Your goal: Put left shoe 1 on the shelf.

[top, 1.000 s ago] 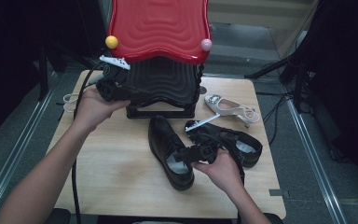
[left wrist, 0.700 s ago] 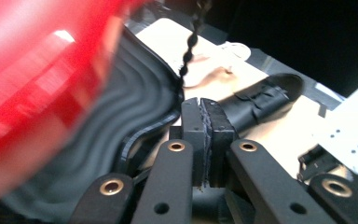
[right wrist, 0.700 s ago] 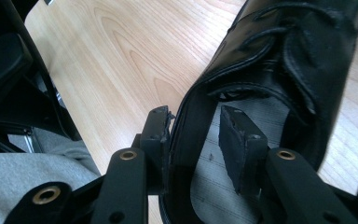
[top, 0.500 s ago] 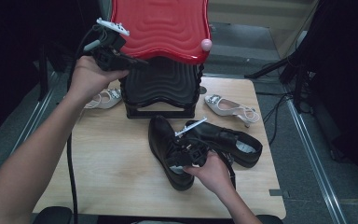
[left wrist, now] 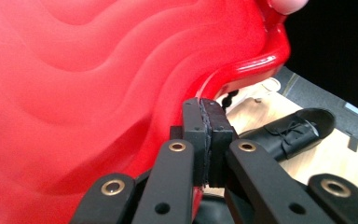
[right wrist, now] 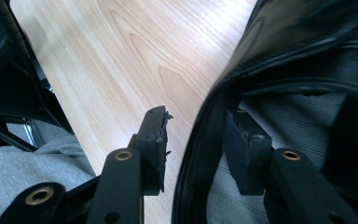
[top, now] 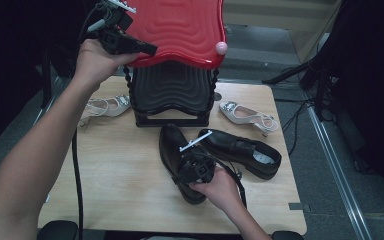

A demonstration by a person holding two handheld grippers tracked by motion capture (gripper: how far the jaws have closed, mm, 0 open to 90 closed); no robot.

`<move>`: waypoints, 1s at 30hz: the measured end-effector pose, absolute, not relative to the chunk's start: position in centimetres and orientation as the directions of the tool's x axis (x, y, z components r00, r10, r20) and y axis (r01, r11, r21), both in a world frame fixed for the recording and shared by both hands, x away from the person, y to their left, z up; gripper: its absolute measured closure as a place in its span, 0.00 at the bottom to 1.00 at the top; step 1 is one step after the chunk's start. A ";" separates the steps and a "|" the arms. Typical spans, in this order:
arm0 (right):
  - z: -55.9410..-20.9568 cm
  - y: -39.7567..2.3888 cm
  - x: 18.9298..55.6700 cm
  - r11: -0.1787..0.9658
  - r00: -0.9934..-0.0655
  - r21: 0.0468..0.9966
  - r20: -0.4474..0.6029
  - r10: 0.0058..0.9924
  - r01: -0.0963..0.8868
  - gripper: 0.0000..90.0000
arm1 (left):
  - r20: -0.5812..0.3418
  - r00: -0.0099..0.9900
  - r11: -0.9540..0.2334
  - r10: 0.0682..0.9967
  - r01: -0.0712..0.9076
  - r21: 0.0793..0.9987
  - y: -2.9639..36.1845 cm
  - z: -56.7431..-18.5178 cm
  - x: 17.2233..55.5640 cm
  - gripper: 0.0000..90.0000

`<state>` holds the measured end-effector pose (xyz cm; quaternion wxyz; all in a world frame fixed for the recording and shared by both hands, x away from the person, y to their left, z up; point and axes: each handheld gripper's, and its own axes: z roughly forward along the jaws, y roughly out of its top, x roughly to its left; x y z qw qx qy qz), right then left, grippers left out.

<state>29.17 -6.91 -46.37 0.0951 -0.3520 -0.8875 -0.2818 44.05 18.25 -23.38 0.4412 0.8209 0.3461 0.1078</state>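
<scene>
Two grippers are at work, and from the high view my left gripper (top: 147, 49) is raised at the near left edge of the red rack top (top: 180, 30), while my right gripper (top: 192, 167) sits low on the black shoe (top: 177, 155) lying near the middle of the table (top: 110, 175); a second black shoe (top: 242, 152) lies just to its right.

In the left gripper view my jaws are pressed together with nothing between them, tips touching the rack's red rim (left wrist: 242, 70).

In the right gripper view my jaws stand apart astride the shoe's collar (right wrist: 200, 140), one pad outside over the wood, one inside on the grey lining; they have just been opening slightly.

I judge I am taking hold of this shoe to shelve it: next, close on the collar and lift.
</scene>
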 end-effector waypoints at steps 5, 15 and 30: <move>-47.2 -5.8 29.4 0.607 -0.733 0.413 0.349 0.583 0.679 0.67 | -0.134 0.718 -0.365 0.683 0.495 0.789 18.2 -23.4 44.6 1.00; -48.3 -4.7 30.2 0.623 -0.711 0.342 0.318 0.627 0.703 0.74 | -0.116 0.710 -0.376 0.694 0.496 0.783 17.7 -23.7 45.1 1.00; -46.9 -6.4 30.6 0.604 -0.717 0.391 0.305 0.626 0.694 0.96 | -0.095 0.701 -0.389 0.706 0.497 0.776 17.5 -23.7 45.1 1.00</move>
